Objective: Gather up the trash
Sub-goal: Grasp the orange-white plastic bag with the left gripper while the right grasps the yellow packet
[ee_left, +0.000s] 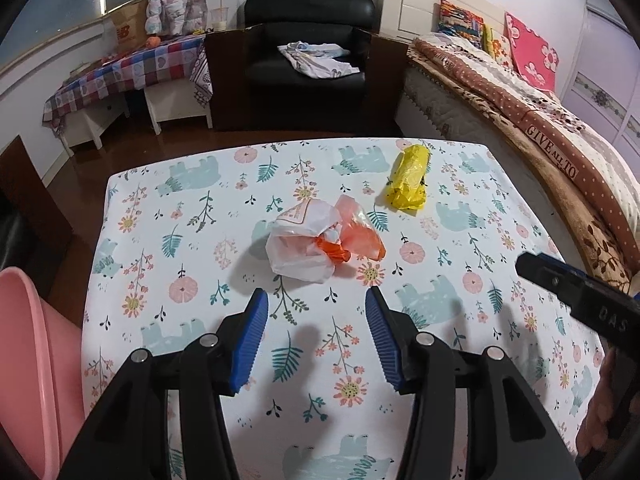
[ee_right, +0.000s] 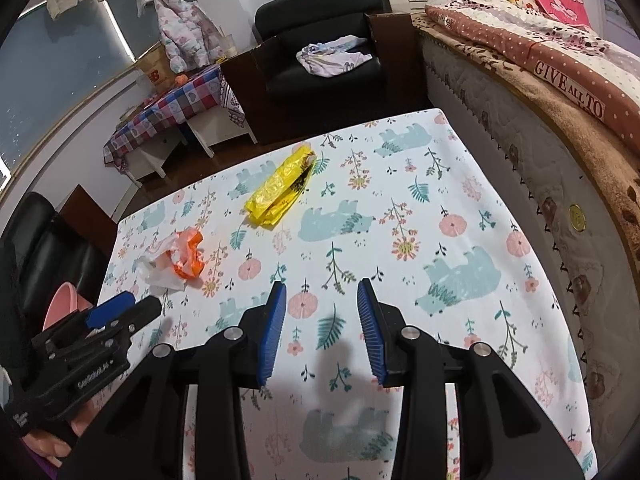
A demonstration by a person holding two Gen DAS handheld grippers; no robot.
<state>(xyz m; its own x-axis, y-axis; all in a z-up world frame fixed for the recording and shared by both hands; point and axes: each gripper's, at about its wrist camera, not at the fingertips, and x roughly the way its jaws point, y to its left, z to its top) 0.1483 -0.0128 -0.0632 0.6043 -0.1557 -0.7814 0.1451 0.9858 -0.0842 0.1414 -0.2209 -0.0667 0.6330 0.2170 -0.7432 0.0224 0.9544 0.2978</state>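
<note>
A bedroom table (ee_left: 192,240) has a floral cloth. The left gripper (ee_left: 316,300) hovers with fingers wide and empty; the white and orange bag (ee_left: 316,240) lies at its 12 o'clock, the yellow bag (ee_left: 408,180) at 1 o'clock. The right gripper (ee_right: 322,294) is also apart, empty.

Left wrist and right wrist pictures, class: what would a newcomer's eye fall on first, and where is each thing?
The yellow bag stands out, lying towards the far edge of the flowered tablecloth. Nearer the middle sits a crumpled white and orange bag, just ahead of the open left gripper. The right gripper hangs open over bare cloth, and a pink bin stands beside the table's left edge.
</note>
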